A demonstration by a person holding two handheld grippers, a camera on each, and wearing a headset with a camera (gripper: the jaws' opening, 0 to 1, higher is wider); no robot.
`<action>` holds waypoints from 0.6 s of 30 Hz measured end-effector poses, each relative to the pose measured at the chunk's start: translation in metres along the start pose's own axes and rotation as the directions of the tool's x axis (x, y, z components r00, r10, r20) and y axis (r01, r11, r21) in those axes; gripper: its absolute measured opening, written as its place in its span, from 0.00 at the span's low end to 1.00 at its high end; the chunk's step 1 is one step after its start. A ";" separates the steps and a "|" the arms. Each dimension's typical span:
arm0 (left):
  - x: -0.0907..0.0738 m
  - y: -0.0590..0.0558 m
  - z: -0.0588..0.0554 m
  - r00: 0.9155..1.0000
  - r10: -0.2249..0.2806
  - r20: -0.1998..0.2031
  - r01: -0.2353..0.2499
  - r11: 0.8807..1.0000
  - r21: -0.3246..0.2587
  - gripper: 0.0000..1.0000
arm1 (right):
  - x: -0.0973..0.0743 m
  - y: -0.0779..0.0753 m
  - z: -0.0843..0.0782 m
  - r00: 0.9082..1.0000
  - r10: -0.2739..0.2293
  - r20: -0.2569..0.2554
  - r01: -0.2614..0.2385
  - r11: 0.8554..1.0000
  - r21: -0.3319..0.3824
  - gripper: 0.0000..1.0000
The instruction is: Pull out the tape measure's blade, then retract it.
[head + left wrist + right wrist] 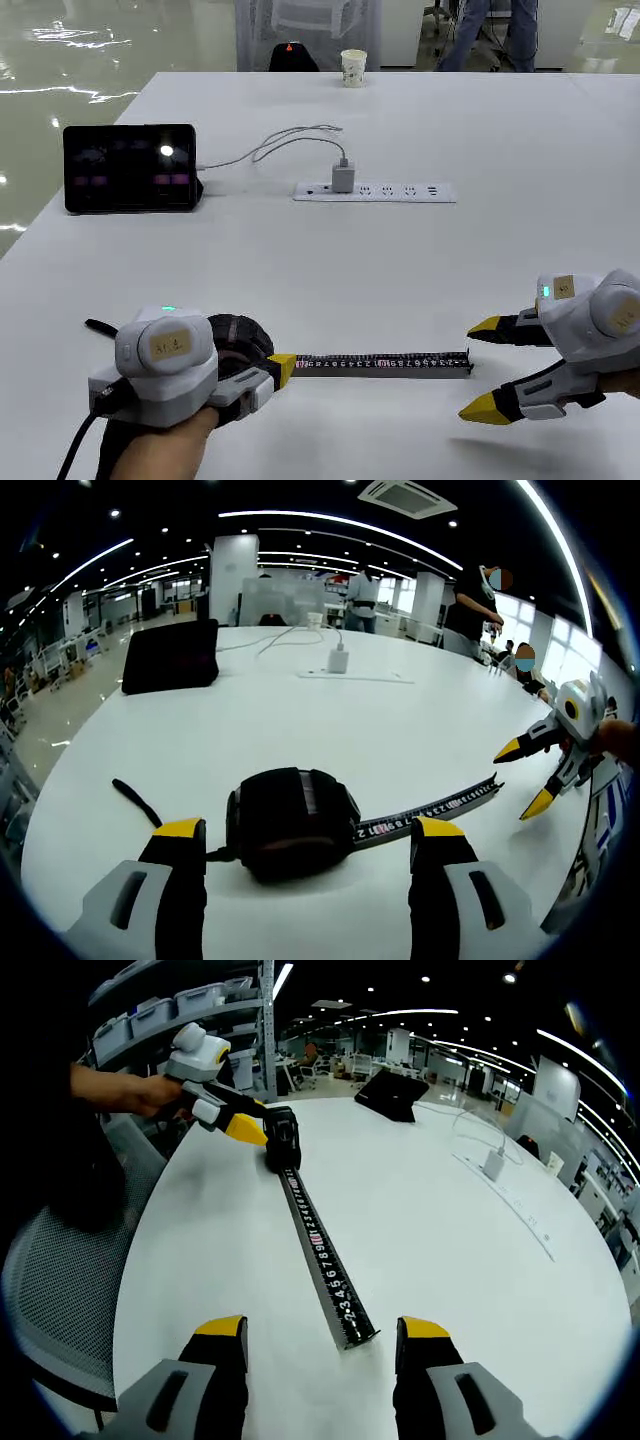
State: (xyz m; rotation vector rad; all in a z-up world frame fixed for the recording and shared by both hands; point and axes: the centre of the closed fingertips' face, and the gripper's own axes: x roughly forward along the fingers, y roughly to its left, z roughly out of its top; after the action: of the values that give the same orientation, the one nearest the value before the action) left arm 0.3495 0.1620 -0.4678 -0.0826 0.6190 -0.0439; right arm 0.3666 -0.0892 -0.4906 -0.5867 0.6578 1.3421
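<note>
L tongs (308,828) spread round the black case (240,338), lower left of head view — looks hard, chunky. R tongs (323,1327) spread by the blade (385,361) tip — prob. thin, springy; pinch its end.

The left hand-held gripper (307,828) and the right hand-held gripper (482,367) share a rounded pale grey housing, black jaws tipped in yellow, yellowish label stickers and a small green light. A black cable (82,440) leaves the left one's rear.

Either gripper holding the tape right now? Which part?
Nothing clamped. Left gripper straddles the tape measure case with gaps either side; right gripper is open at the blade's free end.
</note>
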 end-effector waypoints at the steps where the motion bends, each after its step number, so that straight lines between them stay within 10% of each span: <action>1: 0.000 0.000 0.000 1.000 0.002 -0.001 -0.002 1.000 -0.002 0.79 | 0.001 -0.001 0.000 1.000 0.003 -0.001 -0.003 1.000 -0.002 0.56; 18: 0.012 0.005 0.000 1.000 0.018 -0.021 -0.019 1.000 -0.018 0.69 | 0.012 -0.012 -0.014 0.996 0.055 -0.073 -0.063 0.992 -0.112 0.31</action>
State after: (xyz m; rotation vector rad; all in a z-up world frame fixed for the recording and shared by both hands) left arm 0.3591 0.1664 -0.4756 -0.0941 0.6412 -0.0213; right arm 0.3784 -0.0932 -0.5088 -0.7137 0.6629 1.4264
